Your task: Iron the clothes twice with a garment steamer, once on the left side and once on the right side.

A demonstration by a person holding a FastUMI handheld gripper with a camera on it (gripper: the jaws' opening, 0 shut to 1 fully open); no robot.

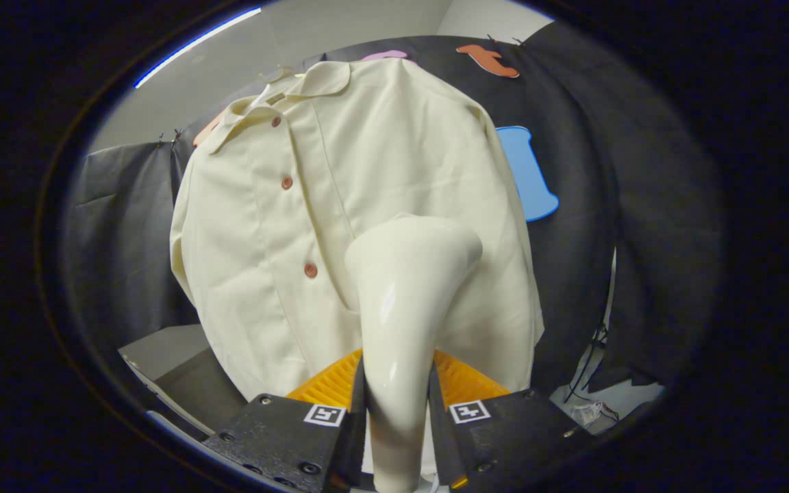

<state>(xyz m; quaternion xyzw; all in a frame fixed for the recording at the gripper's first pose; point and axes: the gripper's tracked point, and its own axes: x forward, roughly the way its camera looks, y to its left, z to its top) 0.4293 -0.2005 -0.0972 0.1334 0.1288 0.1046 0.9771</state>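
Note:
A cream button-up shirt (367, 178) hangs in front of the black booth wall, with its collar at the top and brown buttons (287, 183) running down its placket. My gripper (398, 404) is shut on the glossy white handle of the garment steamer (401, 301), both fingers pressing its neck. The steamer's wide head (414, 246) points at the shirt's lower part, right of the button placket, close to or touching the cloth; contact cannot be told.
Black cloth walls surround the shirt. A grey surface (161, 349) lies low to the left of the shirt. Dark cables (590, 373) hang and lie on a pale floor beyond the right finger.

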